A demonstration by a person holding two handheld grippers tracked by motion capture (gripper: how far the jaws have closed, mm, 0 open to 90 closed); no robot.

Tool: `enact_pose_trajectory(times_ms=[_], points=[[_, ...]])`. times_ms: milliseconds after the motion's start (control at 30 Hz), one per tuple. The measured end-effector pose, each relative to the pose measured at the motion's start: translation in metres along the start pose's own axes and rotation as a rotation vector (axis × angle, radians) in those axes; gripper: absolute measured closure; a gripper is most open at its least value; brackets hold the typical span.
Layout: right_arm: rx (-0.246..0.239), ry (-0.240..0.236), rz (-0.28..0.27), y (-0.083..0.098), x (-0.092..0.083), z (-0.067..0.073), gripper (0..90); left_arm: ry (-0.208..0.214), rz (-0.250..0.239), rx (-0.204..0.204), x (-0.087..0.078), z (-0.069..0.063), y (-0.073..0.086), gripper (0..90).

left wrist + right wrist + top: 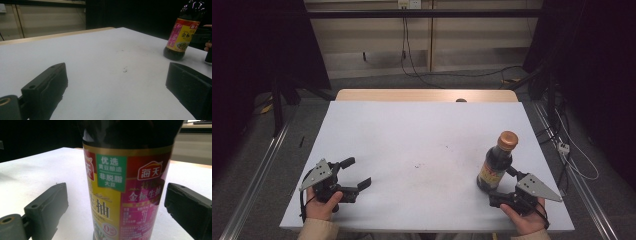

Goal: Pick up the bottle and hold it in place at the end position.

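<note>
Both grippers' fingers open; bottle (496, 162) near table's (412, 130) right edge.

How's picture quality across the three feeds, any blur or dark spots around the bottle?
High view: table evenly lit, surroundings dark, bottle sharp. Left gripper view: bottle slightly soft, its top merging into black background. Right gripper view: label close and readable, fingers blurred.
</note>
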State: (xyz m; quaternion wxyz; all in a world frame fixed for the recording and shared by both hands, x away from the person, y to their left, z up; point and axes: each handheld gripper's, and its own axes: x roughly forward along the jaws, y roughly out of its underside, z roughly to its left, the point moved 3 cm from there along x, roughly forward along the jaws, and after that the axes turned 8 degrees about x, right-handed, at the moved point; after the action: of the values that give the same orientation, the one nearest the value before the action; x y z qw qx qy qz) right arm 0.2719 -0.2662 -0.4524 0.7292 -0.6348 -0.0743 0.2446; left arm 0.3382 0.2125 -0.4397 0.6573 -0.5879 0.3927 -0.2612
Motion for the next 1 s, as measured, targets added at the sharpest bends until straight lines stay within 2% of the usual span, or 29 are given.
enact_pose_trajectory(times_ms=[467,633,700,800,833,900,1000], points=[[-0.001,0.016,0.013,-0.005,0.001,0.0,7.5,0.008,0.006,0.009,0.002,-0.001,0.0,3.6],[0.044,0.041,0.006,-0.009,0.004,-0.005,9.0,0.012,0.012,0.009,0.005,-0.001,0.0,3.6],[0.047,0.043,0.006,-0.01,0.004,-0.006,9.5,0.013,0.014,0.012,0.005,-0.001,0.0,3.6],[0.054,0.035,0.01,-0.013,0.006,-0.007,13.0,0.016,0.02,0.012,0.005,-0.001,0.001,3.6],[0.04,0.025,0.026,-0.012,0.009,-0.004,15.4,0.018,0.019,0.008,0.006,-0.001,0.001,3.6],[0.042,0.015,0.027,-0.012,0.011,-0.001,17.8,0.021,0.025,0.012,0.007,-0.002,0.002,3.6],[0.041,0.022,0.026,-0.014,0.013,-0.002,20.8,0.024,0.029,0.018,0.008,-0.002,0.002,3.6]])
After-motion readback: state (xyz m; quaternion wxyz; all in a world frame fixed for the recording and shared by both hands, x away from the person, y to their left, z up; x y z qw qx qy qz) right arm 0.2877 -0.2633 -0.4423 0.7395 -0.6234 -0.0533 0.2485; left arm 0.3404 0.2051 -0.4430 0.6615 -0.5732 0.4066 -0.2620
